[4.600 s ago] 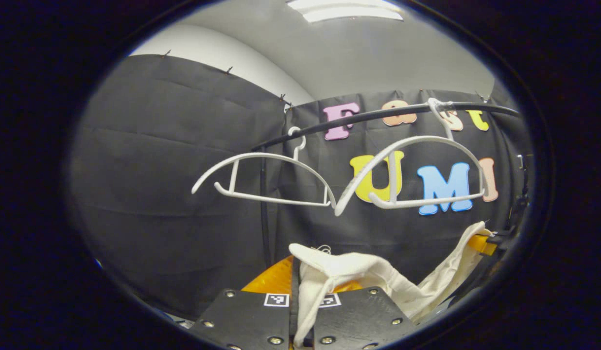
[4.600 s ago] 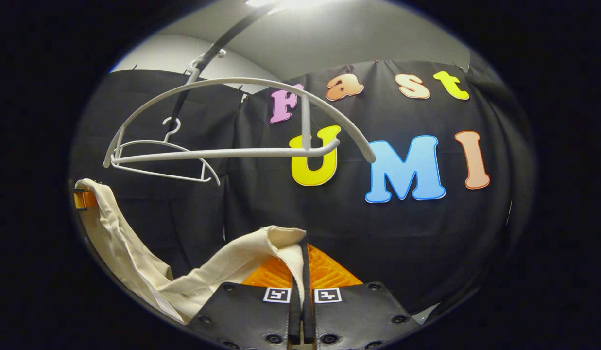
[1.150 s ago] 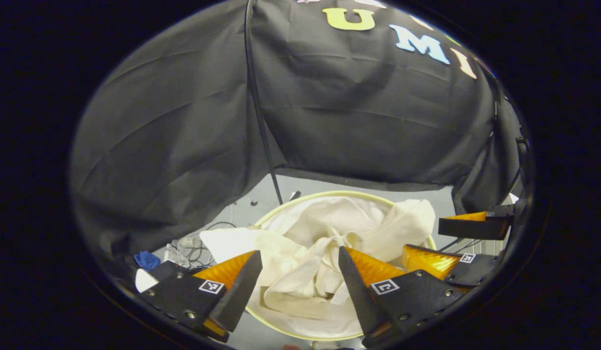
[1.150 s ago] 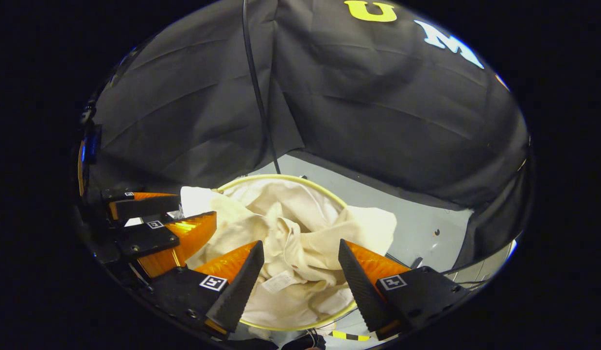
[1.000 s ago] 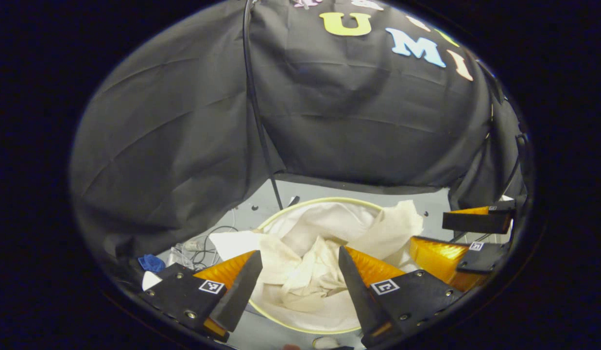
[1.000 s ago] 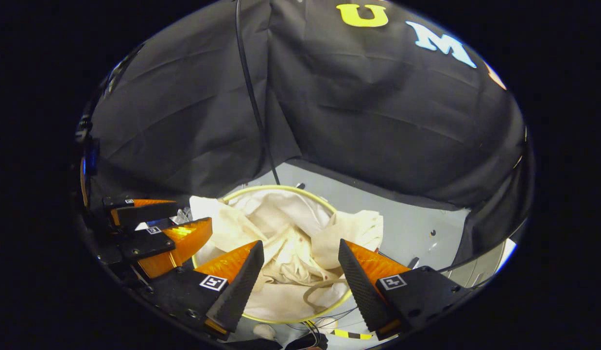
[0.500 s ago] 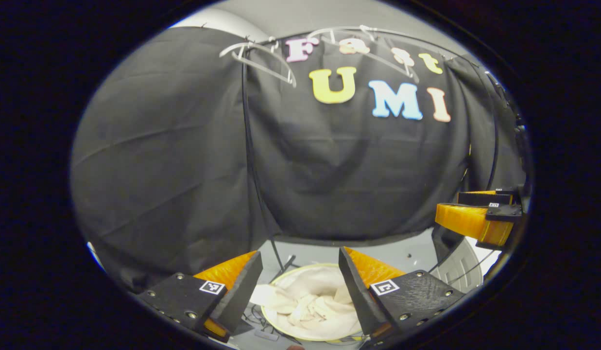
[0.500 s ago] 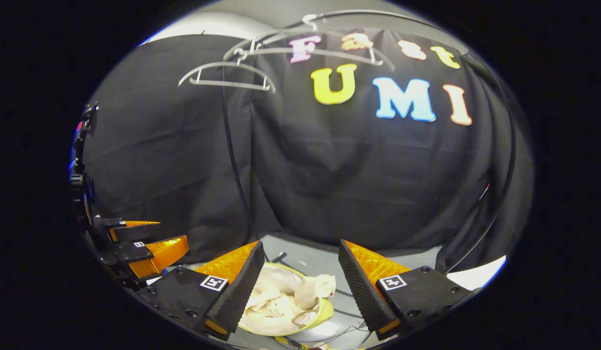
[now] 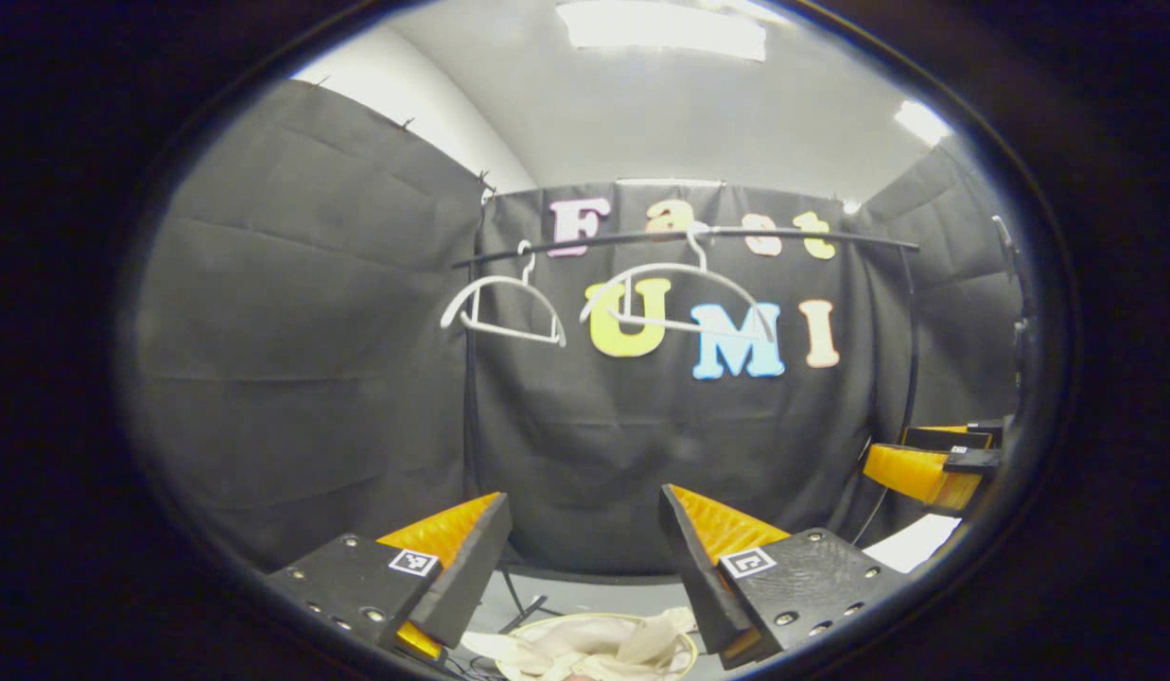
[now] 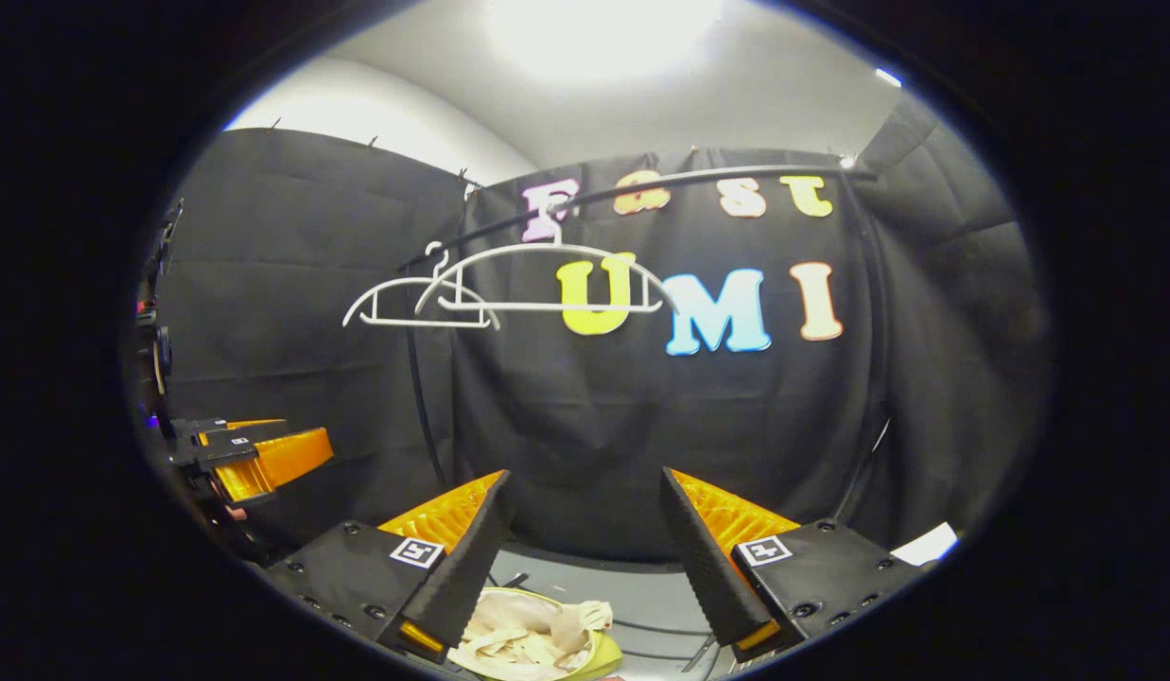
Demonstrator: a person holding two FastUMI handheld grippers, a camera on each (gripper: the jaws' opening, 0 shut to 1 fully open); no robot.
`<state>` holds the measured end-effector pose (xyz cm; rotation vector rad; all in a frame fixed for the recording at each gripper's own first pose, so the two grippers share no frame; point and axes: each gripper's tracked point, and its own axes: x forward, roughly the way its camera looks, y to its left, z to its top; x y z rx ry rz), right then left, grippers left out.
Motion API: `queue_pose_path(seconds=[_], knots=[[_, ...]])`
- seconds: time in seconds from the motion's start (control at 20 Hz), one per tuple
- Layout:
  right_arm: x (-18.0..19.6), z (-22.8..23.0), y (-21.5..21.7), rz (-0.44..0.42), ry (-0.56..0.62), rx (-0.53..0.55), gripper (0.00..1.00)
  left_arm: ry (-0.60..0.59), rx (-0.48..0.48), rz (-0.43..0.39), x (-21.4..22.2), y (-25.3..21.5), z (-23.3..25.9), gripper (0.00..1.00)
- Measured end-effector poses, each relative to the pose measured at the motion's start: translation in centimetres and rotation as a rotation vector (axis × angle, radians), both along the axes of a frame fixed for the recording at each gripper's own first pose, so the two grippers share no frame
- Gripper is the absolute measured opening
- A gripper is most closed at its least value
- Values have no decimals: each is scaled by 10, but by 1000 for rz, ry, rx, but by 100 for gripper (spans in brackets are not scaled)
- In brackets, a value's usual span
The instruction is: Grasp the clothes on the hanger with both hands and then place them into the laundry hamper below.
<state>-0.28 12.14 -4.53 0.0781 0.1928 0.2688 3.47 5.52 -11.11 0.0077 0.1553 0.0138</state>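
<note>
- Black cloth walls all round, with two bare white hangers (image 9: 674,293) on the rail (image 9: 679,236) at upper centre.
- Cream clothes (image 10: 523,638) sit crumpled in the yellow-rimmed hamper (image 10: 603,651), bottom centre of both views.
- Left gripper (image 9: 585,567) and right gripper (image 10: 585,558) both gape wide, holding nothing.
- Fabric looks soft, light and floppy; I'd pinch a bunched fold, not a loose edge.

A black rail (image 9: 793,235) runs across the top of the booth. A ceiling light (image 9: 662,23) glows overhead. The grey floor (image 10: 641,591) lies below the cloth wall.
</note>
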Motion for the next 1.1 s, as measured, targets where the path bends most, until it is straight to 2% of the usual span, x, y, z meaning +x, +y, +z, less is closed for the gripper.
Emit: queue_pose_path(seconds=[0.05,0.1,0.2,0.25,0.3,0.45,0.5,0.55,0.6,0.7,0.75,1.1], knots=[[-4,13,-11,-24,-32,-16,97,-19,7,-12,-3,-3,7,89],[-7,25,-23,-46,-63,-36,92,-38,11,-23,-9,-6,16,89],[-15,34,-44,-91,-103,-60,92,-70,17,-52,-22,-23,39,89],[-18,37,-52,-110,-116,-49,97,-78,17,-66,-27,-31,51,89],[-20,40,-59,-127,-120,-35,92,-86,13,-76,-29,-36,58,89],[-26,36,-79,-174,-110,-44,92,-121,-27,-95,-31,-46,75,89],[-27,37,-83,-184,-110,-46,92,-128,-41,-103,-33,-50,79,89],[-30,39,-86,-191,-113,-48,96,-133,-44,-107,-37,-53,80,89],[-30,41,-89,-201,-120,-51,92,-138,-39,-110,-38,-53,83,89],[-27,44,-93,-208,-128,-49,92,-147,-27,-112,-44,-53,87,88],[-25,43,-95,-213,-125,-49,96,-150,-26,-114,-44,-54,89,88],[-21,52,-98,-232,-156,-44,96,-166,-26,-118,-41,-56,95,89]])
